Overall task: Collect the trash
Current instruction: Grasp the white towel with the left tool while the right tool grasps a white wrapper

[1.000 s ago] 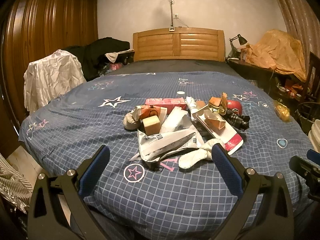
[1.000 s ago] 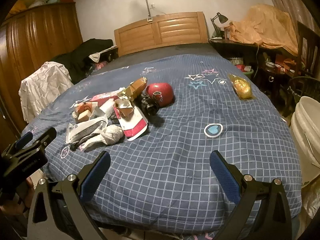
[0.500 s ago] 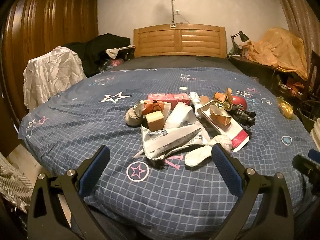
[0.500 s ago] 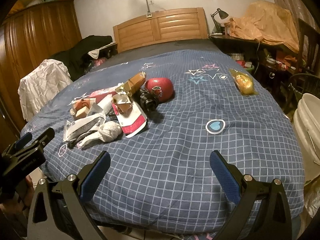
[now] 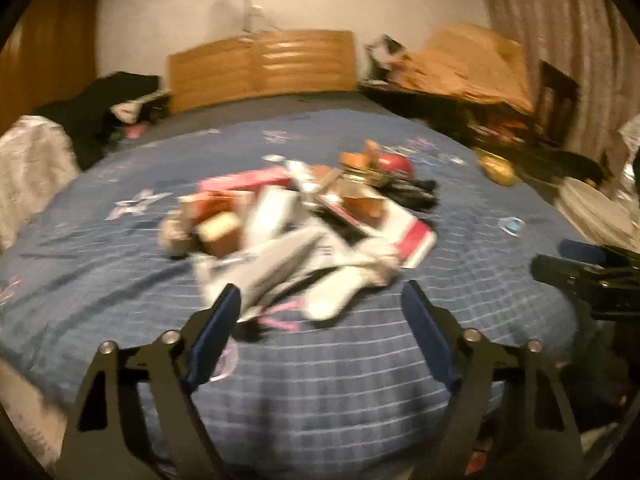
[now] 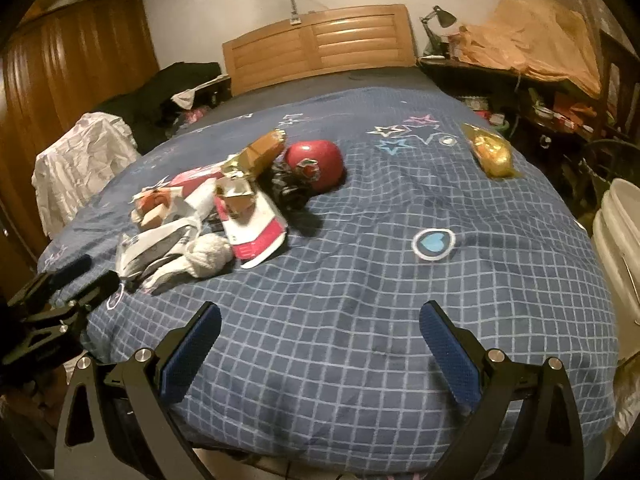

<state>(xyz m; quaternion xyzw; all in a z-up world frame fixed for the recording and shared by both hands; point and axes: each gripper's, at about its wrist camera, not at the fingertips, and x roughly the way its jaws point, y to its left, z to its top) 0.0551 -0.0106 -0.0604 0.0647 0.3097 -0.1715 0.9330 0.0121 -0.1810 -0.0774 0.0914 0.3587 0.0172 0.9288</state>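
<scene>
Nearest the lens, the left gripper [image 5: 320, 312] hangs over the foot of the bed with its jaws closing and nothing between them; the crumpled white wrapper [image 5: 340, 292] at the near edge of the trash lies just past its blue pads. The right gripper [image 6: 320, 336] stands wide open and empty above bare quilt, well to the right of the pile.

The only container in sight is a stack of white buckets [image 6: 620, 240] at the bed's right side (what they hold cannot be told).

The trash pile [image 6: 208, 216] sits left of centre on the blue checked quilt [image 6: 360, 280]: a grey-white wad [image 6: 210, 258], torn printed paper, a red-and-white flat carton [image 6: 256, 236], small brown boxes and a pink box [image 5: 244, 182]. Behind it lie a black bundle and a red round object [image 6: 316, 164]. Well apart to the right lies a yellow packet [image 6: 490, 152].

Farther off stand the wooden headboard [image 6: 316, 46], a wooden wardrobe [image 6: 76, 64] on the left and a cluttered desk with a lamp [image 6: 438, 18] on the right.
</scene>
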